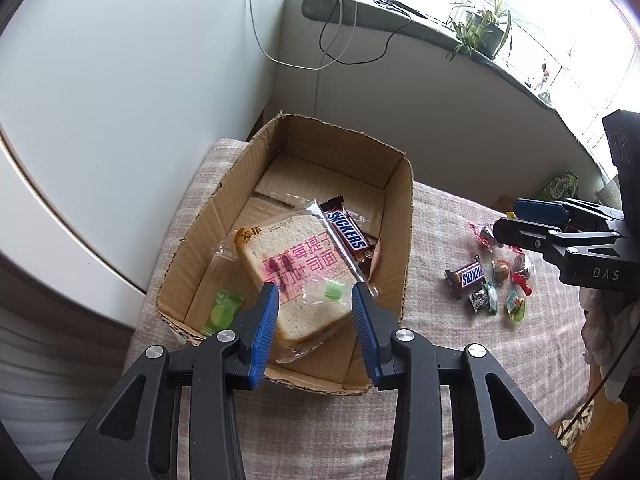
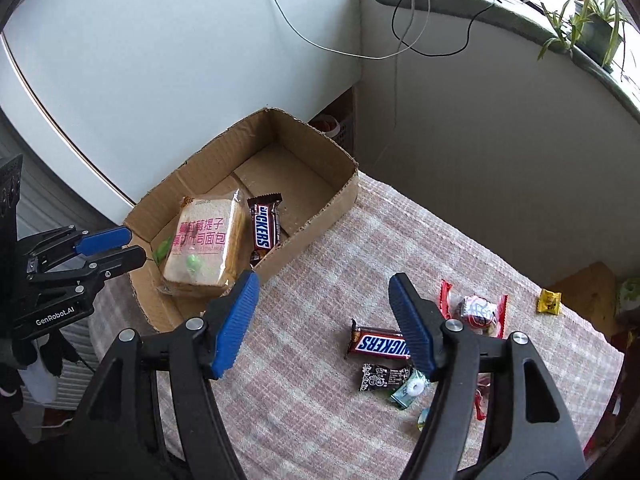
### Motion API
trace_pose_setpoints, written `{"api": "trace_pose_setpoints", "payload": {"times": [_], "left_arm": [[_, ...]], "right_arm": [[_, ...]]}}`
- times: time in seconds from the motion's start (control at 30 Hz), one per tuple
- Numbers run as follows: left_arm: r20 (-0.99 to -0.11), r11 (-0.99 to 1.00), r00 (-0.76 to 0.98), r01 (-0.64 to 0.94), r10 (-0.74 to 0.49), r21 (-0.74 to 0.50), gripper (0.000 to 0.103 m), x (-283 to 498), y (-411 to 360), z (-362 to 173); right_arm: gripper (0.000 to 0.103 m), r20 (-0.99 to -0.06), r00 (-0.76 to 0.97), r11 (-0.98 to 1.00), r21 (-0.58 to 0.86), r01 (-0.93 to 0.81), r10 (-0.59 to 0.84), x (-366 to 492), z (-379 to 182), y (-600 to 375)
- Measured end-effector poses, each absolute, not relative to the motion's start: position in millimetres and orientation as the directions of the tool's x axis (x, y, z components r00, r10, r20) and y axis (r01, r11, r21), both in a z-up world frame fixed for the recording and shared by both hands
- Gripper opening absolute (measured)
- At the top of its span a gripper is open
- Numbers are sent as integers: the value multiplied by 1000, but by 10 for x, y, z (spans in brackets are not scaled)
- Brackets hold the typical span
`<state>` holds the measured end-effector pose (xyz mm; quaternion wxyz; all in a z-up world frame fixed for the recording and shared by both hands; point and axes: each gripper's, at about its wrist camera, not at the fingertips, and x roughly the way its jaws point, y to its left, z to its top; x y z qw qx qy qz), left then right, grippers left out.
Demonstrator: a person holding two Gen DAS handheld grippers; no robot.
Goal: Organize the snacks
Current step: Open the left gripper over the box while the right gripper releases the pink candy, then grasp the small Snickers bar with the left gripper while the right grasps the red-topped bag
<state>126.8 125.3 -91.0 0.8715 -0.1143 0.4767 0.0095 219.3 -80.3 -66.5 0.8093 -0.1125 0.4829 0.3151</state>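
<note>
Right wrist view: right gripper (image 2: pixel 320 316) gapes empty over the bench (image 2: pixel 320 400); left gripper (image 1: pixel 314 316), apart, over the box (image 1: pixel 404 240).
Next, centre the jaws across the loose Snickers (image 2: pixel 376 345) near right, clear of the small candies, before closing.

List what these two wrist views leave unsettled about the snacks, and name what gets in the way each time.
- Second Snickers bar, right wrist view: its right end is behind the right gripper's finger.
- Small sweets nearby: partly covered by the same gripper's frame.
- Bread packet, left wrist view: near corners masked by the left gripper's fingers.
- Green candy in the cardboard box: mostly hidden behind the bread.
</note>
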Motion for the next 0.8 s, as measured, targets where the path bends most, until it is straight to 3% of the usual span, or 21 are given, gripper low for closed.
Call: {"api": "trace_pose_setpoints", "payload": {"times": [0.43, 0.8], "left_arm": [[-839, 971, 492, 73, -234, -228, 36, 1472, 414, -992], [-868, 935, 385, 286, -314, -211, 37, 1869, -350, -1238]], "right_arm": [[70, -893, 373, 919, 102, -380, 253, 2291, -836, -2255], [70, -915, 302, 955, 212, -208, 268, 2498, -1207, -2677]]}}
